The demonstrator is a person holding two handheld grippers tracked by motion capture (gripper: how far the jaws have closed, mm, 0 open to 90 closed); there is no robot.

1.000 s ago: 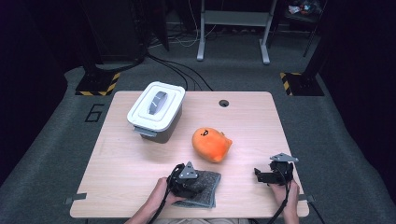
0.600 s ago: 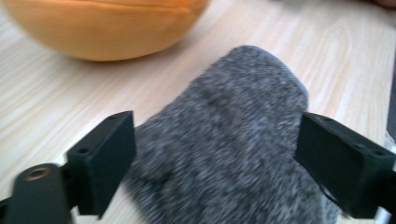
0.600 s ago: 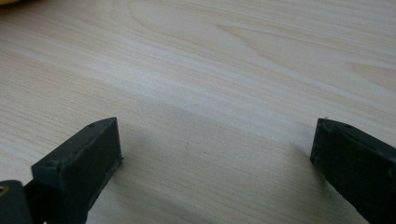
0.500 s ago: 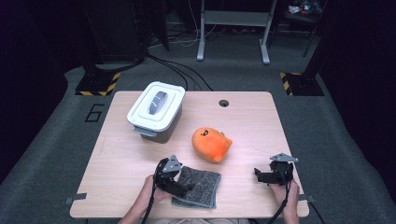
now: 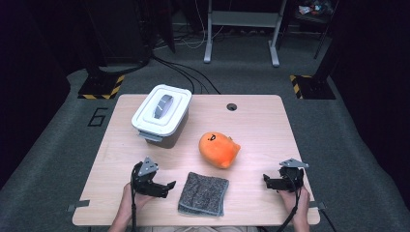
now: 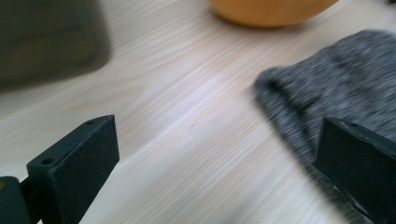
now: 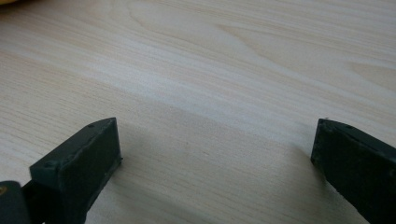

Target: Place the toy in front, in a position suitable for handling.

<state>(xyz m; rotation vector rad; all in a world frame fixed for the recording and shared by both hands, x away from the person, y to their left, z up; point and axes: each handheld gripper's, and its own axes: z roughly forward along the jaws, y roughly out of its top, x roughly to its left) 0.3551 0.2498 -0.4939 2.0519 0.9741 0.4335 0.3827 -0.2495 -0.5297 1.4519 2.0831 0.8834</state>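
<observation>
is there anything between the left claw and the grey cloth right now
Nothing visible. The left claw sits open just left of the folded grey cloth, its jaws having just been opening with only bare table between them. The orange plush and the white lidded box lie farther back, off that line.

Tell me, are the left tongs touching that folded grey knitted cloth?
Apart. In the high view, bare wood shows between the left tongs and the folded grey knitted cloth. The tongs' jaws have just been opening and hold nothing.
</observation>
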